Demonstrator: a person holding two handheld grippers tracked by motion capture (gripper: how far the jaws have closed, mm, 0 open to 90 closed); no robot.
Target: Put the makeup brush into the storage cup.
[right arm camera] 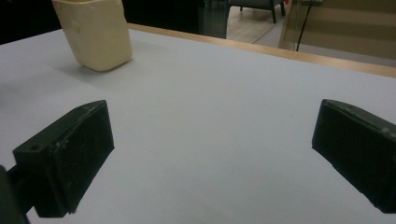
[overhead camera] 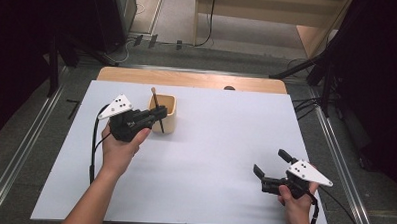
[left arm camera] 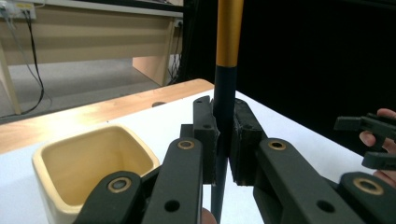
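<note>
Your left gripper [overhead camera: 159,115] is clamped on the dark shaft of a brush [left arm camera: 223,116], held upright just beside the cream cup [overhead camera: 167,107] near the table's [overhead camera: 210,142] far left corner; your right gripper [overhead camera: 274,167] rests near the near right corner, jaws wide apart on nothing. That brush looks light, stiff and smooth, so it may swivel; grip the dark shaft below the gold band, squarely between the pads.
</note>
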